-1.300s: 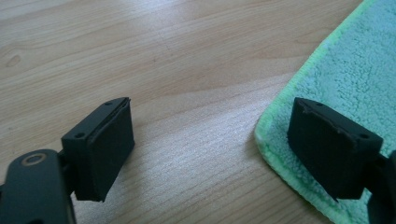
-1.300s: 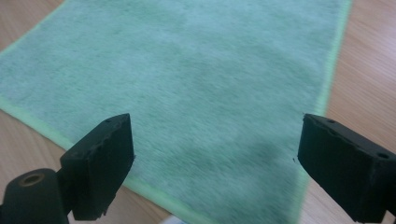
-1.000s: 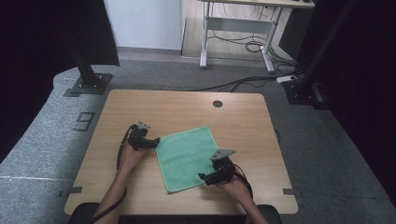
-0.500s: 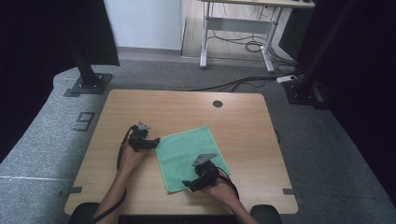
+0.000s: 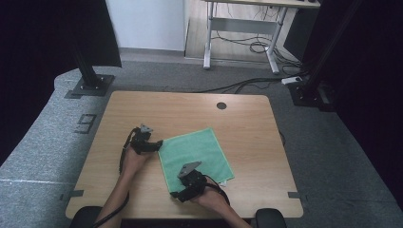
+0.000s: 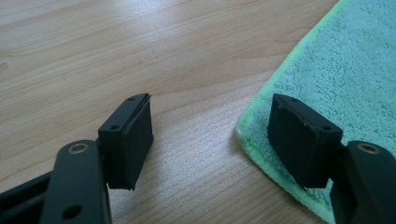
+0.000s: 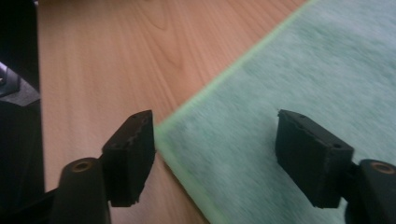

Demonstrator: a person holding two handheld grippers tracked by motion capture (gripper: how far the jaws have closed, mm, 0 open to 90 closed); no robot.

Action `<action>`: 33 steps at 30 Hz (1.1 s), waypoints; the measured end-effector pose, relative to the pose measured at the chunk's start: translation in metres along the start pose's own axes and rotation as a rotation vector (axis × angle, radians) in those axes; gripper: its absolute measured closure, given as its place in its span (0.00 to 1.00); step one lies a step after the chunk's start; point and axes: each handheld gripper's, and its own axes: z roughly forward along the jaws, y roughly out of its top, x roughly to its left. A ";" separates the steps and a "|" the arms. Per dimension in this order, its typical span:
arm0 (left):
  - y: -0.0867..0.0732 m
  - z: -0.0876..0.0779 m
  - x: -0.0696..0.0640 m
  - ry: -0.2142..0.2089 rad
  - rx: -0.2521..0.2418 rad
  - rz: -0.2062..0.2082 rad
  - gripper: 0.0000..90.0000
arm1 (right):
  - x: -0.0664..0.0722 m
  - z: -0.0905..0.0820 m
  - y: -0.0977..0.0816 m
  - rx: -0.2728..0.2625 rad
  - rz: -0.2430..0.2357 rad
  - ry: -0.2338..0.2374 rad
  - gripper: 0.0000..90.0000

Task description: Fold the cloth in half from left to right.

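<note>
This is looking like a lab or recording studio set up inside an office building. A small wooden desk (image 5: 247, 123) is standing on grey carpet (image 5: 332, 156), with black curtains (image 5: 43, 42) hanging at both sides and black metal stands (image 5: 90, 80) bolted to base plates. Behind it, cables (image 5: 247, 45) and a power strip (image 5: 295, 80) are lying under a white-legged table (image 5: 209, 38).

My light wooden surface (image 5: 247, 128) has a round dark cable hole (image 5: 221, 105) near its far edge. Around it lies grey carpet (image 5: 342, 156), marked with a figure 9 (image 5: 85, 123) on my left. A black post on a base plate (image 5: 89, 85) stands at the far left — beyond it, a white desk frame (image 5: 240, 35) over loose cables (image 5: 247, 47)
</note>
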 end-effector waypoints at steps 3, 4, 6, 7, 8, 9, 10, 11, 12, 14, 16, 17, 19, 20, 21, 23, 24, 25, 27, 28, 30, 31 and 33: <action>0.000 0.000 0.000 0.001 0.000 -0.001 0.34 | 0.005 0.003 0.004 0.001 -0.020 0.019 0.39; 0.000 0.000 0.000 0.001 0.001 -0.001 0.34 | 0.007 0.004 0.005 0.003 -0.024 0.024 0.41; 0.000 0.000 0.000 0.001 0.001 -0.001 0.34 | 0.010 0.006 0.007 0.012 -0.039 0.045 0.45; 0.000 0.000 0.000 0.001 0.001 -0.002 0.34 | 0.013 0.008 0.008 0.017 -0.049 0.048 0.46; 0.000 0.000 0.000 0.001 0.001 -0.002 0.34 | 0.015 0.009 0.008 0.026 -0.060 0.048 0.48; 0.000 0.000 0.000 0.002 0.001 -0.003 0.34 | 0.017 0.010 0.008 0.031 -0.077 0.037 0.50; 0.000 0.000 0.000 0.003 0.001 -0.003 0.34 | 0.018 0.010 0.008 0.035 -0.091 0.019 0.52; 0.000 0.000 -0.001 0.004 0.001 -0.004 0.34 | 0.019 0.010 0.009 0.042 -0.102 0.003 0.57; 0.000 0.000 -0.001 0.005 0.001 -0.003 0.34 | 0.020 0.009 0.009 0.046 -0.111 -0.007 0.60; 0.000 -0.001 -0.001 0.002 0.000 -0.001 0.35 | 0.021 0.008 0.008 0.056 -0.131 -0.038 0.67; -0.001 -0.001 -0.002 -0.008 -0.005 0.007 0.39 | 0.021 0.005 0.007 0.065 -0.119 -0.056 0.78; -0.001 -0.001 -0.003 -0.011 -0.009 0.010 0.43 | 0.021 0.004 0.007 0.067 -0.113 -0.063 0.84; -0.002 -0.002 -0.005 -0.030 -0.015 0.025 0.51 | 0.020 0.002 0.005 0.069 -0.108 -0.068 0.91; -0.002 -0.003 -0.006 -0.042 -0.017 0.036 0.56 | 0.019 0.001 0.005 0.067 -0.100 -0.063 0.94; -0.002 -0.003 -0.007 -0.052 -0.019 0.042 0.63 | 0.018 0.001 0.005 0.064 -0.095 -0.054 0.96; -0.002 -0.003 -0.009 -0.083 -0.021 0.053 0.79 | 0.018 0.000 0.004 0.069 -0.085 -0.051 0.97; -0.002 -0.003 -0.010 -0.098 -0.021 0.051 0.86 | 0.018 -0.001 0.005 0.070 -0.084 -0.048 0.97; -0.002 -0.003 -0.011 -0.107 -0.020 0.049 0.92 | 0.018 -0.001 0.005 0.070 -0.080 -0.044 0.97; -0.002 -0.003 -0.010 -0.114 -0.018 0.045 0.96 | 0.018 -0.001 0.006 0.070 -0.077 -0.039 0.97; -0.001 -0.004 -0.009 -0.104 -0.009 0.040 0.97 | 0.018 -0.001 0.006 0.069 -0.077 -0.034 0.97; 0.000 -0.006 -0.006 -0.093 0.006 0.040 0.98 | 0.018 0.000 0.008 0.068 -0.076 -0.025 0.97; 0.000 -0.007 -0.005 -0.091 0.013 0.040 0.98 | 0.019 0.001 0.008 0.064 -0.076 -0.022 0.97; -0.001 -0.011 -0.002 -0.080 0.025 0.039 0.98 | 0.020 0.002 0.011 0.062 -0.081 -0.014 0.97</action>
